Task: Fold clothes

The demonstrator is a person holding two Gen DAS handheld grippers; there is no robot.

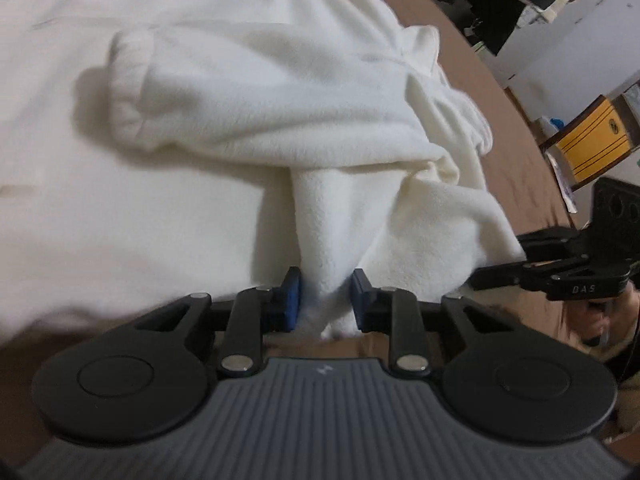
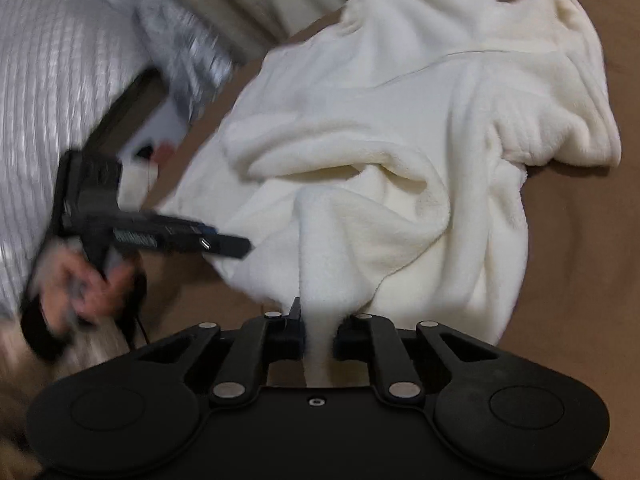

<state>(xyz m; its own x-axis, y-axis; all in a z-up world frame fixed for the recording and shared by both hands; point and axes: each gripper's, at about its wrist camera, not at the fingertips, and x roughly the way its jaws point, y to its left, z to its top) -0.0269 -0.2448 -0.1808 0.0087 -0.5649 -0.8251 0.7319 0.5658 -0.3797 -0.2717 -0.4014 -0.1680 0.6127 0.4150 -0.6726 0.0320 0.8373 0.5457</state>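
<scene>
Right now you hold the same piece of clothing with both tools. Your left gripper [image 1: 326,300] is pinched on a bunch of the white fleece garment [image 1: 248,128], near its bottom edge. Your right gripper [image 2: 320,334] is pinched on another bunch of that same garment [image 2: 400,128]. The soft cloth goes right in between the pads on both sides.

The garment lies on the brown surface [image 1: 472,56], spread out in part. It is not flat. One sleeve [image 1: 168,92] lies bent across the middle, with its thick cuff on top. Big wrinkles run up from each pinch.

I think you are in the middle of pulling or lifting the near edge to make a fold. To do it well, keep both pinches tight, because fleece is thick and can slip out. Move both hands together at the same speed, so the edge stays straight. Keep them apart enough that the cloth between them is smooth, not saggy. Lift just enough to clear the bumps, then lay the edge down gently and even. Watch the bent sleeve, so it does not get dragged out of place.
</scene>
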